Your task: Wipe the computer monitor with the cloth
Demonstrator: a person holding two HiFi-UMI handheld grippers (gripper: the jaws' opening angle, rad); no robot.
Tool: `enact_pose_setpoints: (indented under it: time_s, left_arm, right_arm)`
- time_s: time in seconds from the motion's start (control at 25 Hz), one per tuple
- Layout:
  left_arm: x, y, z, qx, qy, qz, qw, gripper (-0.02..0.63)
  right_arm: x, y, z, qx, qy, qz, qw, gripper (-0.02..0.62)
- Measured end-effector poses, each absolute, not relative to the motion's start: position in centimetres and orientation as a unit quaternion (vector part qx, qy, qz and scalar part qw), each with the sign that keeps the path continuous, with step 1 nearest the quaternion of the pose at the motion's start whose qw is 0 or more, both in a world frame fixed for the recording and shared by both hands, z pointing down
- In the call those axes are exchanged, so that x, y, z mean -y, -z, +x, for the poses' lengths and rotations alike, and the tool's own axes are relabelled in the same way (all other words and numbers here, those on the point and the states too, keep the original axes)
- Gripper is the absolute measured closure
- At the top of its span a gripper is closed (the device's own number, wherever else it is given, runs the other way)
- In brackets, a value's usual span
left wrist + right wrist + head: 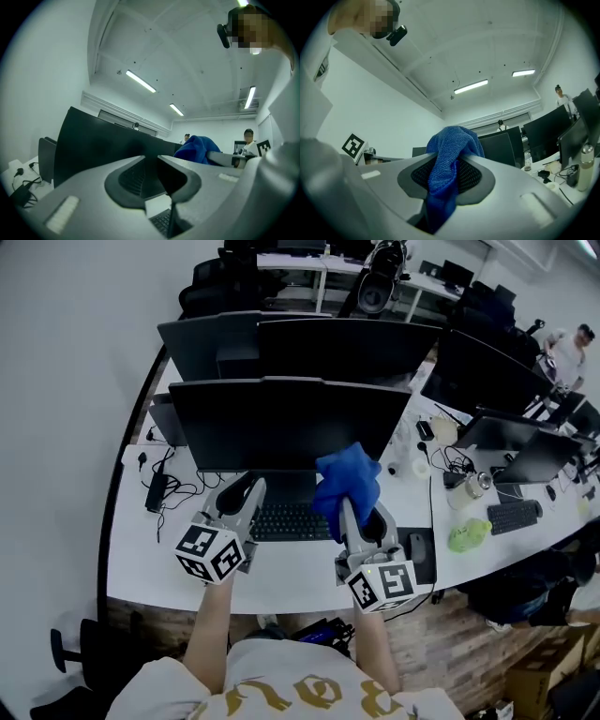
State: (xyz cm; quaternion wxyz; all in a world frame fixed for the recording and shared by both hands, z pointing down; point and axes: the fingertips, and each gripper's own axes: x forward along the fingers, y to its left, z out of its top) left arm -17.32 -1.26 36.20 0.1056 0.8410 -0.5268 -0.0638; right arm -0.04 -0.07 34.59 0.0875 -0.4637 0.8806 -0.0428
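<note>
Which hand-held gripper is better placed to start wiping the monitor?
Right. The right hand-held gripper is shut on the blue cloth, held up near the monitor; the left hand-held gripper is open and empty.

We see a blue cloth [347, 486] at one o'clock of the black keyboard [286, 521], a black monitor [281, 423], and a grey left gripper [242, 495] and right gripper [361, 519] bearing black-and-white square markers.

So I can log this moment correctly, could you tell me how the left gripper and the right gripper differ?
The right gripper has its jaws shut on the blue cloth; the left gripper holds nothing, its jaws slightly apart. The left gripper sits before the left half of the monitor, the right gripper near its lower right corner. Both point at it.
</note>
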Motion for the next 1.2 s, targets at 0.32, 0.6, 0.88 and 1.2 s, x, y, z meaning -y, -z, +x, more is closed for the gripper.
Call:
enact_pose_setpoints:
  time_s: [0.32,0.6,0.88,1.2]
  left_arm:
    - [7.0,-34.8,-21.0,0.499,0.065,0.857,0.109,0.540]
    - [9.6,-33.6,-22.0,0.487,0.046,0.866,0.104,0.538]
    - [11.2,-32.9,-21.7,0.491,0.038,0.865,0.095,0.539]
    - [13.2,-32.4,-20.8,0.494,0.031,0.866,0.075,0.540]
  right_arm:
    - [5.2,-32.0,-4.0,-0.864,0.007,-0.500,0.057,0.482]
    - [8.4,-29.3,-6.5,-0.862,-0.016,-0.505,0.039,0.482]
    - [11.8,-27.1,-8.1,-0.868,-0.030,-0.494,0.051,0.482]
    - [15.4,-26.3,-9.3,-0.873,-0.041,-0.482,0.057,0.482]
